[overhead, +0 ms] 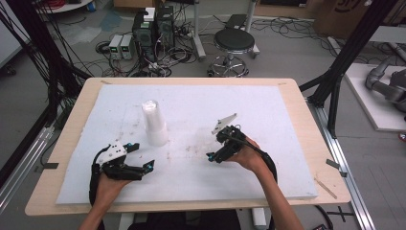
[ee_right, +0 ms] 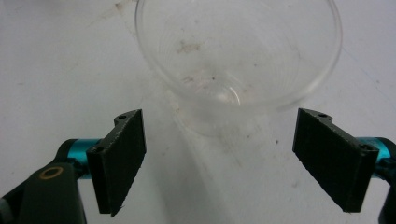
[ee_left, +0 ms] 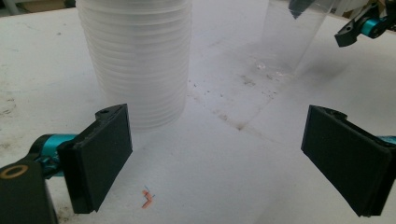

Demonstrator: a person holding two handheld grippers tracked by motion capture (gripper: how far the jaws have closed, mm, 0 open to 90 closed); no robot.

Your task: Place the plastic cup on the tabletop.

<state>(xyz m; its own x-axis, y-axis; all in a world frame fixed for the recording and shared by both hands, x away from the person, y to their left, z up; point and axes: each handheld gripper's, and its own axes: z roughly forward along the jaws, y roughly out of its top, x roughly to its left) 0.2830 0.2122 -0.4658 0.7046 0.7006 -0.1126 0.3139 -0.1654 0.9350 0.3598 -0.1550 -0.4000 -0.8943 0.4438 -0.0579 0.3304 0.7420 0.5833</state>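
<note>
clear cup [ee_right: 238,56]: stands upright on the white foam board [overhead: 268,110], mouth open to the right gripper's camera, at about 12 o'clock from its jaws and just beyond their tips, not between them
cup in the left gripper view [ee_left: 292,37]: at 1 o'clock, well past the open jaws, to the right of the stack
stack of cups [overhead: 154,122]: at 11 o'clock from the left gripper, upright and apart from the single cup
right gripper [ee_right: 219,161]: jaws wide, holding nothing
left gripper [ee_left: 217,158]: jaws wide, empty
risk, tipping: the cup looks thin and light, so one pad nudging its wall first would likely push it over or slide it away
risk, crushing: a hard close could buckle the wall
</note>
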